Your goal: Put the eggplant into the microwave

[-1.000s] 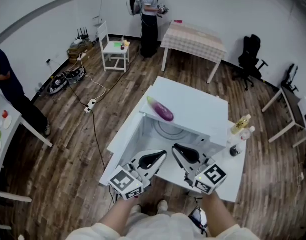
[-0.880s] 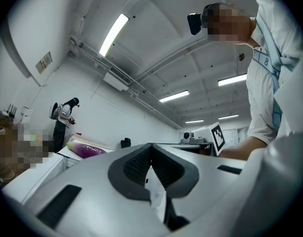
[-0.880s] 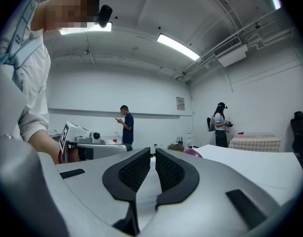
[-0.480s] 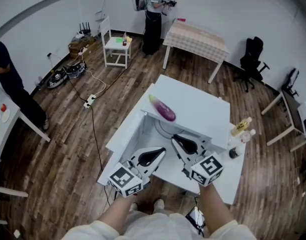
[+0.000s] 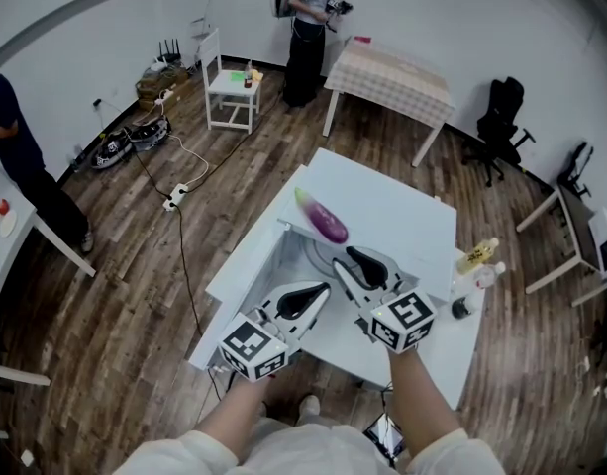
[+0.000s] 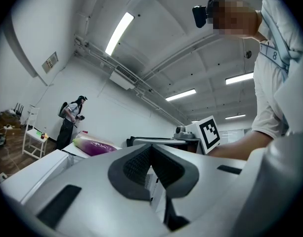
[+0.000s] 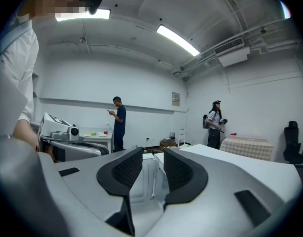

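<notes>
The purple eggplant [image 5: 321,217] lies on top of the white microwave [image 5: 397,228], near its front left corner; it also shows in the left gripper view as the eggplant [image 6: 94,146]. The microwave's door [image 5: 242,270] stands open and the round turntable [image 5: 326,255] shows inside. My right gripper [image 5: 339,268] hovers at the open cavity, below the eggplant; its jaws are opening with nothing between them, as on the right gripper [image 7: 152,158]. My left gripper [image 5: 321,293] sits just left of it, shut and empty, as on the left gripper [image 6: 151,153].
Two bottles [image 5: 476,249] stand on the white table [image 5: 432,356] right of the microwave. A checked table [image 5: 387,75], a white chair [image 5: 227,95], an office chair [image 5: 501,117] and two standing people [image 5: 311,18] are around the wooden floor.
My right gripper has moved forward to the microwave's open cavity and its jaws have parted. The left gripper has edged forward a little. The eggplant has not moved.
</notes>
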A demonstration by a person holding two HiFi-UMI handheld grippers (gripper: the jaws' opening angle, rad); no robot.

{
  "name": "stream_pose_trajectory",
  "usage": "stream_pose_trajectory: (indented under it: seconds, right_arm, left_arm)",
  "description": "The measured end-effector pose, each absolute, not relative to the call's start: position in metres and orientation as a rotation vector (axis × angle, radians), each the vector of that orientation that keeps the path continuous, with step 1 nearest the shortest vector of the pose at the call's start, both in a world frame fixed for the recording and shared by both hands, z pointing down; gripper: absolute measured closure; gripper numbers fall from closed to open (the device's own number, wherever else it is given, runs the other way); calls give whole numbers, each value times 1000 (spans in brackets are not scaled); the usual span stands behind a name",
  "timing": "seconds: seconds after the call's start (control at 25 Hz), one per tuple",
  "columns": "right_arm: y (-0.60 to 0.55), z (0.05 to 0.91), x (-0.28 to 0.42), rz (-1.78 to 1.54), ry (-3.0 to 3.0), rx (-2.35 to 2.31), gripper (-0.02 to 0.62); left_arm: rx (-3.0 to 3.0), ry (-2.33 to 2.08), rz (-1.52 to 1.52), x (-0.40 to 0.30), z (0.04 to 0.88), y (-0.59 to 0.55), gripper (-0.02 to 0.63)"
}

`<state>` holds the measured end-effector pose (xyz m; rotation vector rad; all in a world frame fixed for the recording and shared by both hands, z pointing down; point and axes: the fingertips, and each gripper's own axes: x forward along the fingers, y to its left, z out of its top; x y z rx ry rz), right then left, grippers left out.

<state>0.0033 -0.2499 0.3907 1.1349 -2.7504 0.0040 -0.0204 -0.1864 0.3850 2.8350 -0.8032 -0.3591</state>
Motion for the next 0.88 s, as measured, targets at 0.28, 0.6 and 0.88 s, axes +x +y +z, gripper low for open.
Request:
stream_pose_trajectory:
  seconds: [0.28, 0.6, 0.88]
  right_arm:
    - [-272, 398, 2, 14, -2708, 1163, 425]
    - [-307, 411, 11, -31, -2587, 1200, 367]
    - [-324, 431, 12, 9, -2534, 1197, 347]
  left_arm:
    - [2828, -800, -362, -21, 387, -190, 604]
    - [2820, -797, -341, -20, 390, -189, 604]
    - [2814, -800, -326, -21, 392, -190, 604]
